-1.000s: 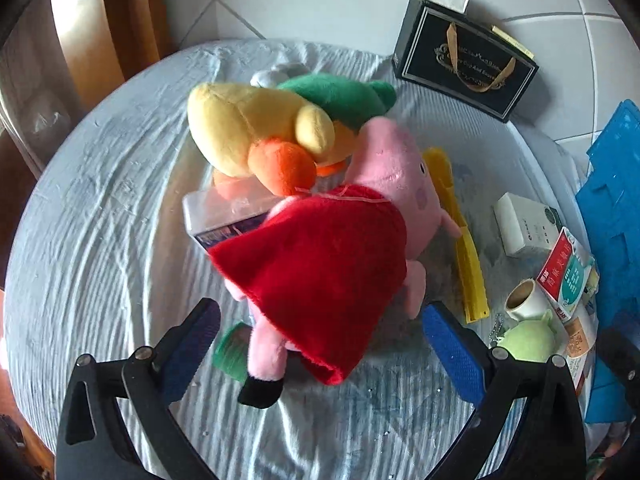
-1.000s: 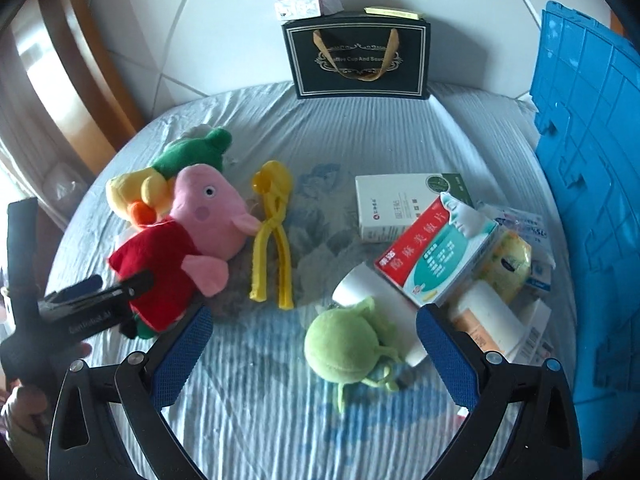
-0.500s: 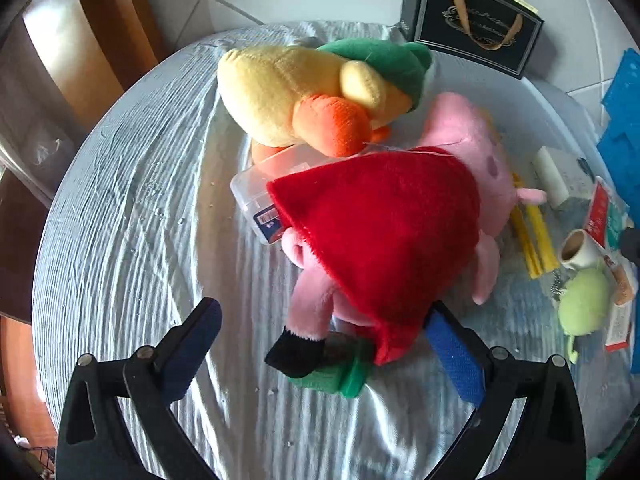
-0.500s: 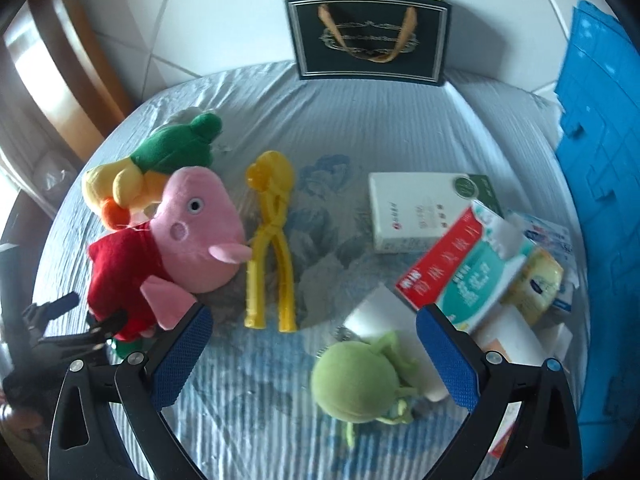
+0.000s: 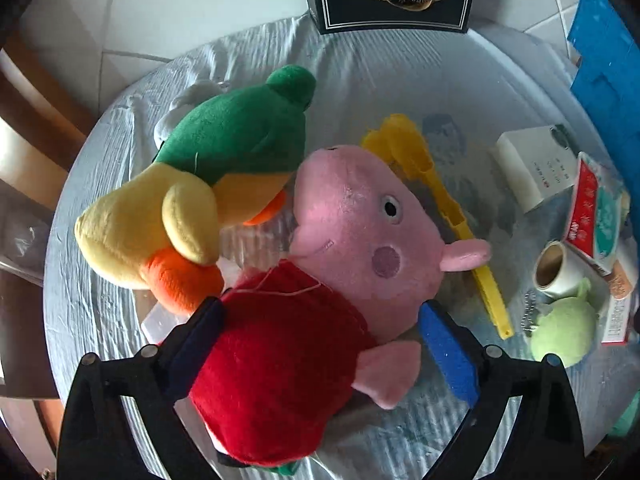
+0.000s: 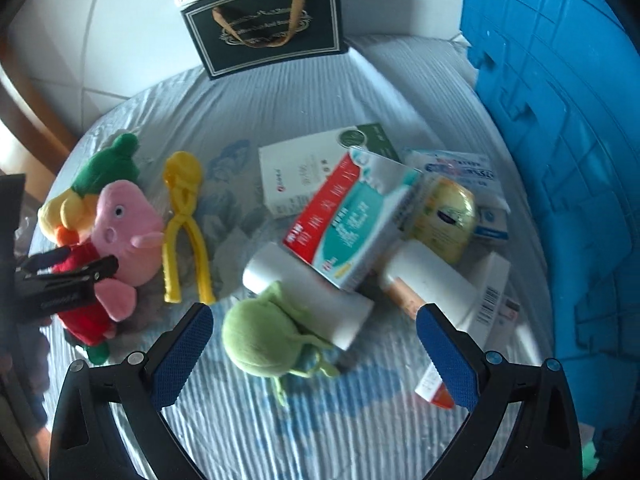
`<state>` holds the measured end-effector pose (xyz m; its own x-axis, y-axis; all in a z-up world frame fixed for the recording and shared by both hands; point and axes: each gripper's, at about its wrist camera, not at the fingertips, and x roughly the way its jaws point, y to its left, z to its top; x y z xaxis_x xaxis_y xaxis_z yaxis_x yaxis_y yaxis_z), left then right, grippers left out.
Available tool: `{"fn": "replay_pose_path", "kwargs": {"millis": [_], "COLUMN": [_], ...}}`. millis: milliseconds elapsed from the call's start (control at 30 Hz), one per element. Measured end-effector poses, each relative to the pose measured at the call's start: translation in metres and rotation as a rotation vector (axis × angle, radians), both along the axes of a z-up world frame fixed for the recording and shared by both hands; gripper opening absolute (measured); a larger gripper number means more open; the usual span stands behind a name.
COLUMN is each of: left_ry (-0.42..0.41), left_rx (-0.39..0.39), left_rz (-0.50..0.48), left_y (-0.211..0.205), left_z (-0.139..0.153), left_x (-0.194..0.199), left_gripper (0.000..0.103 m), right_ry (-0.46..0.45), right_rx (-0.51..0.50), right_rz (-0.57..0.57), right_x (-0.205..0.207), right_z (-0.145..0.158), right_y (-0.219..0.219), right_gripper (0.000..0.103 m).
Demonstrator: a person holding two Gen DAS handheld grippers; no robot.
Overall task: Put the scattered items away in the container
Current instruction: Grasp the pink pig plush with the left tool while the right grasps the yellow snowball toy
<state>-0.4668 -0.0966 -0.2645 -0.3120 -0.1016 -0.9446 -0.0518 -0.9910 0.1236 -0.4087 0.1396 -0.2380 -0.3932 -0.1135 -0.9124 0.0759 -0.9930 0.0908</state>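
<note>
A pink pig plush (image 5: 352,232) in a red dress lies on the grey striped cloth, leaning against a yellow-and-green duck plush (image 5: 200,184). My left gripper (image 5: 320,344) points down over the pig, its jaws closing, with the red body between the blue pads; the right pad stands clear of it. In the right wrist view the same left gripper (image 6: 68,276) shows at the pig (image 6: 128,216). My right gripper (image 6: 312,344) hangs open above a green plush ball (image 6: 260,340). The blue container (image 6: 560,160) stands at the right.
Yellow plastic tongs (image 6: 184,216) lie beside the pig. A pile of medicine boxes (image 6: 348,224), a white roll (image 6: 312,300) and a yellow packet (image 6: 444,216) sits by the container. A black gift bag (image 6: 264,24) stands at the back. A clear box (image 5: 160,320) lies under the plush toys.
The left gripper rolled and shifted over the pig, so the red body now lies between its jaws. The right gripper drifted right toward the box pile, and the green ball sits nearer its fingers.
</note>
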Motion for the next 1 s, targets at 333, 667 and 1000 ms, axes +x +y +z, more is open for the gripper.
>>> {"fn": "replay_pose_path", "kwargs": {"millis": [333,667,1000], "left_ry": [-0.021,0.006,-0.011], "left_rx": [0.245,0.237,0.25], "left_rz": [0.076,0.129,0.118], "left_y": [-0.027,-0.05,-0.046], "left_z": [-0.01,-0.006,-0.026], "left_x": [-0.019,-0.021,-0.043], "left_gripper": [0.072,0.07,0.072], "right_ry": [0.016,-0.007,-0.089], "right_rx": [-0.008,0.017,0.038], "right_rz": [0.096,0.247,0.322], "right_x": [-0.036,-0.114,-0.149], "right_z": [0.002,-0.032,-0.073], "right_y": [-0.05,-0.141,-0.172], "right_gripper": [0.067,0.067,0.067]}}
